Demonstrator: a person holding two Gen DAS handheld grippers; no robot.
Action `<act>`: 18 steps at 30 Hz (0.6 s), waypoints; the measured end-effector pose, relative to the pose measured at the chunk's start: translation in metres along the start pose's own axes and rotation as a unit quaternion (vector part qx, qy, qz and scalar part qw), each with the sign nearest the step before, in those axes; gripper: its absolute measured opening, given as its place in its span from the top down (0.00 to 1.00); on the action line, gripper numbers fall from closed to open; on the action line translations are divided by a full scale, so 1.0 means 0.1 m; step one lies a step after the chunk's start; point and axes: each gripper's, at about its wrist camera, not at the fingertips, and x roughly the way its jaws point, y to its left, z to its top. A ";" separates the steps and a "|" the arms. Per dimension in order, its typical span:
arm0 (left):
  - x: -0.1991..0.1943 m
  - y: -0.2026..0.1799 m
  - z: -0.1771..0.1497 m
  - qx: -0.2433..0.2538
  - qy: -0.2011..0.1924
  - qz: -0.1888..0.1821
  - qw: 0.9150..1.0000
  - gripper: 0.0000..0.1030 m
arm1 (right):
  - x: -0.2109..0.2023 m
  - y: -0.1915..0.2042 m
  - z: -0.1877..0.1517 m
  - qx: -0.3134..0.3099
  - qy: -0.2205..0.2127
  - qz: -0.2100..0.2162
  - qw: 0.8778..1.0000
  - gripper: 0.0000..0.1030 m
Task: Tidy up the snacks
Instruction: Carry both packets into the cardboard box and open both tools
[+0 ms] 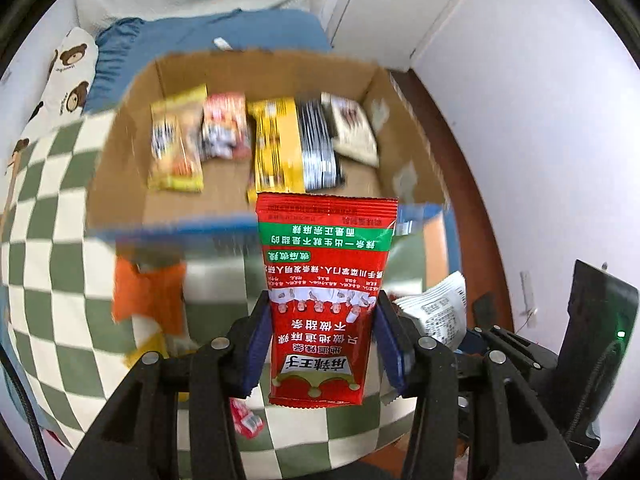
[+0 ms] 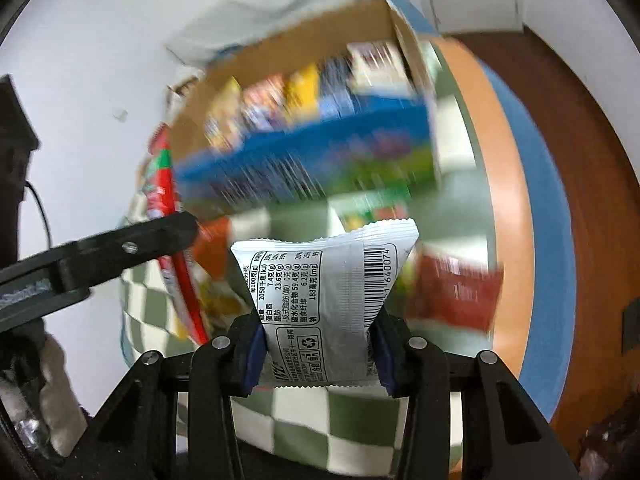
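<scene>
Red packet [image 1: 326,300] sits pinched upright between the fingers [image 1: 258,344] of our left gripper [image 1: 324,344], just short of the cardboard box [image 1: 120,152]. Box holds a row of snack packs [image 1: 264,140] along its far wall; loose orange pack [image 1: 148,296] lies on the checkered desk [image 1: 48,264] in front. Right gripper [image 2: 318,344] clamps a white packet [image 2: 324,300] by its lower sides, the box's blue wall [image 2: 304,164] ahead and tilted in view. Heavy blur in both views. Risks, as we judge them: the two grippers crowd together and may collide over the box; the puffy white packet may slip from the side pinch; either packet may catch the near rim.
</scene>
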 end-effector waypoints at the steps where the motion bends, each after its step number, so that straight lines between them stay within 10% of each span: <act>1: 0.04 -0.02 0.09 -0.003 -0.005 0.005 1.000 0.56 | -0.06 0.06 0.13 -0.005 -0.011 0.005 1.000 0.54; 8: 0.27 0.30 0.99 -0.023 -0.003 0.063 0.998 0.56 | 0.02 0.54 1.03 -0.049 -0.047 0.001 0.998 0.54; 18: 1.13 1.14 1.41 -0.089 0.108 0.120 0.983 0.56 | 1.27 1.02 1.73 -0.062 0.040 0.002 0.997 0.54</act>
